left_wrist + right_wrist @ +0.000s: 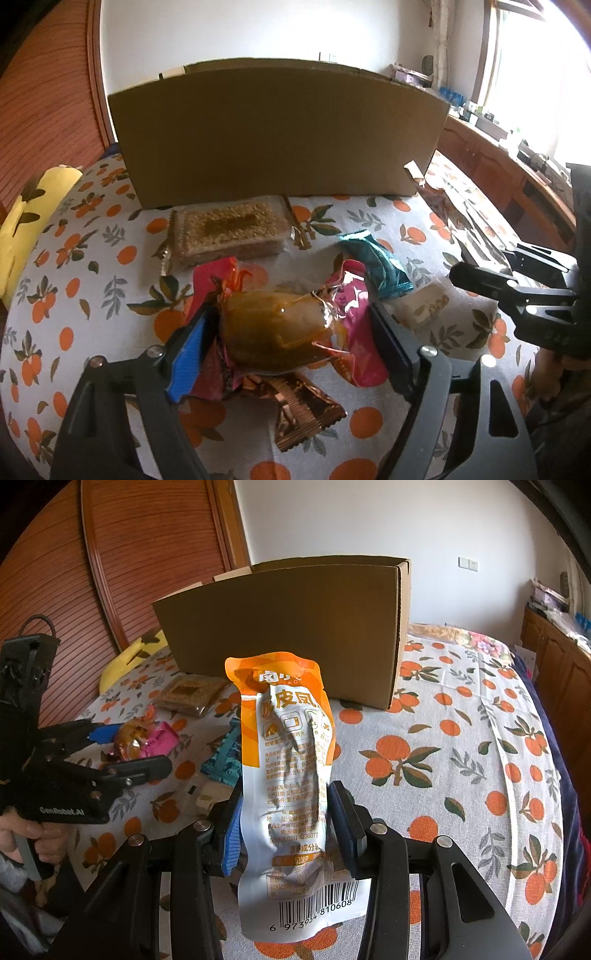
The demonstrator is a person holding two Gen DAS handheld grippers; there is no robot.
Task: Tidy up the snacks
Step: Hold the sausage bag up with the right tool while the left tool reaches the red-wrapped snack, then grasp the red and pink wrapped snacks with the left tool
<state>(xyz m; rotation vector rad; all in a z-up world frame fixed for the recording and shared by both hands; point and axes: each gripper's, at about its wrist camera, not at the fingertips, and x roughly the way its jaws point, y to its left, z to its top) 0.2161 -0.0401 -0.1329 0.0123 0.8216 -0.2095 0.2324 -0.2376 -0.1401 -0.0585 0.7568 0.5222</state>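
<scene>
My left gripper (291, 332) stands open around an amber clear-wrapped snack (273, 332) that lies on pink packets (354, 332); its fingers are apart from the wrapper. It also shows in the right wrist view (125, 749). My right gripper (284, 830) is shut on an orange and white snack pouch (291, 782), held upright above the bed. A large open cardboard box (277, 136) stands behind the snacks and shows too in the right wrist view (291, 627). A sesame bar pack (229, 230), a teal packet (376, 266), a bronze packet (299, 413) and a white packet (421, 306) lie nearby.
The snacks lie on a bed sheet with an orange-fruit print (443, 757). A yellow pillow (26, 221) sits at the left. A wooden wardrobe (147, 554) stands behind, and wooden cabinets (554, 672) run along the right.
</scene>
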